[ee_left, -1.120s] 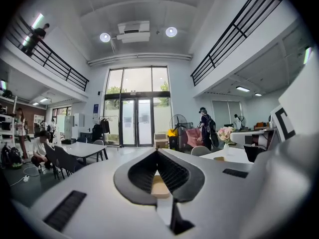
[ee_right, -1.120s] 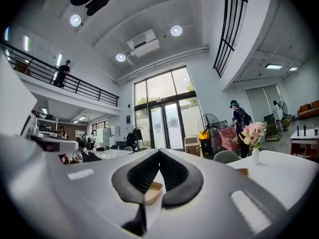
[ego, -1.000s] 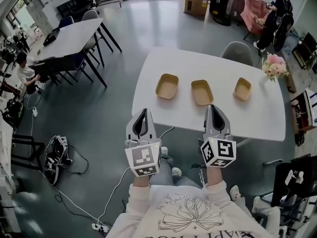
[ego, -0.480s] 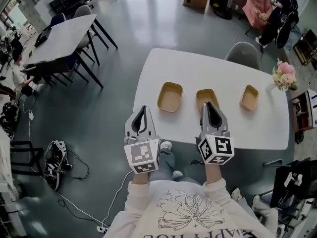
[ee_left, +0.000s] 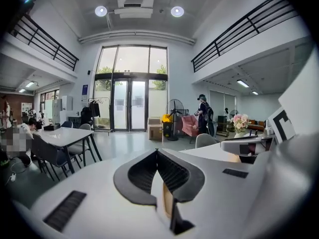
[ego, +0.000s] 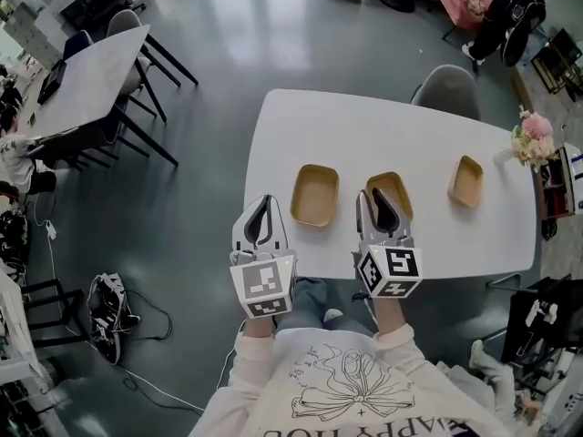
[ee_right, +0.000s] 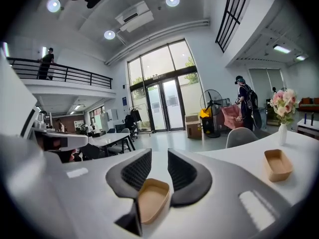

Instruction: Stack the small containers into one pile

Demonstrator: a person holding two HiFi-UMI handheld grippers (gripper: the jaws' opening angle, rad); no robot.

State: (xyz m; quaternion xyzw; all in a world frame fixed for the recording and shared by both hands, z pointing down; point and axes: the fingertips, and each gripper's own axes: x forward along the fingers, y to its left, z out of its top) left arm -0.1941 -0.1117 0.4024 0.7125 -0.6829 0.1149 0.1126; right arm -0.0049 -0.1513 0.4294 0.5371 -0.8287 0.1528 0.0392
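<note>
Three shallow brown containers lie in a row on the white table (ego: 364,130): the left container (ego: 314,195), the middle container (ego: 393,191) and the right container (ego: 466,181). My right gripper (ego: 373,197) hovers over the middle container's near left side, and its jaws are opening. In the right gripper view that container (ee_right: 152,199) shows through the gap of the gripper (ee_right: 159,152), with the pads not touching it. The right container (ee_right: 277,164) sits off to the side. My left gripper (ego: 263,204) is shut and empty, just off the table's near left edge.
A vase of pink flowers (ego: 533,135) stands at the table's right end, beyond the right container. A grey chair (ego: 446,89) is at the far side. Another table (ego: 86,71) with chairs stands to the left. A person (ego: 510,7) is at the far right.
Both grippers have moved forward to the table. The right one has gone from short of the edge to over the middle container, and its jaws have parted. The left stays shut.
</note>
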